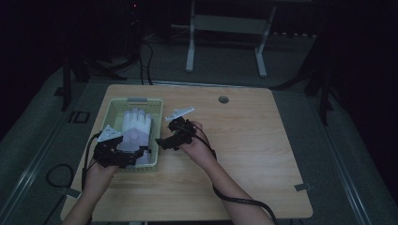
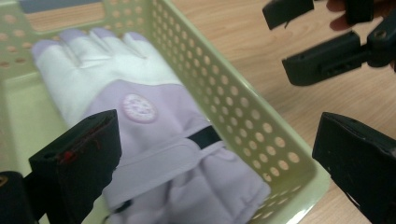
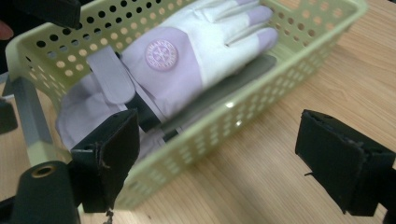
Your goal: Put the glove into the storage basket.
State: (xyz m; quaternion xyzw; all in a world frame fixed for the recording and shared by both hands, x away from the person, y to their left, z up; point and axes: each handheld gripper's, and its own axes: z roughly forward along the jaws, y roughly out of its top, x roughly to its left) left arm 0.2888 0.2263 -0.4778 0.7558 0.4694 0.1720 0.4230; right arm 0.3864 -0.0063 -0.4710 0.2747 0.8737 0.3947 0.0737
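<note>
A white and lilac glove (image 1: 134,129) lies flat in a pale green perforated basket (image 1: 136,100) at the table's left side. My left gripper (image 1: 133,157) hovers at the basket's near end, its jaws open over the glove's cuff (image 2: 140,107) and nothing pinched between them. My right gripper (image 1: 165,142) sits just right of the basket, pointing left at its side wall (image 3: 261,93), open and holding nothing. In the right gripper view the glove (image 3: 187,60) shows its round badge and wrist strap. The right gripper's jaws (image 2: 327,56) appear at the top right of the left gripper view.
The basket stands on a wooden table (image 1: 244,140) with a round cable hole (image 1: 223,99) near its far edge. Beyond the table a white frame with two legs (image 1: 190,51) stands on the grey floor. Cables trail from both grippers.
</note>
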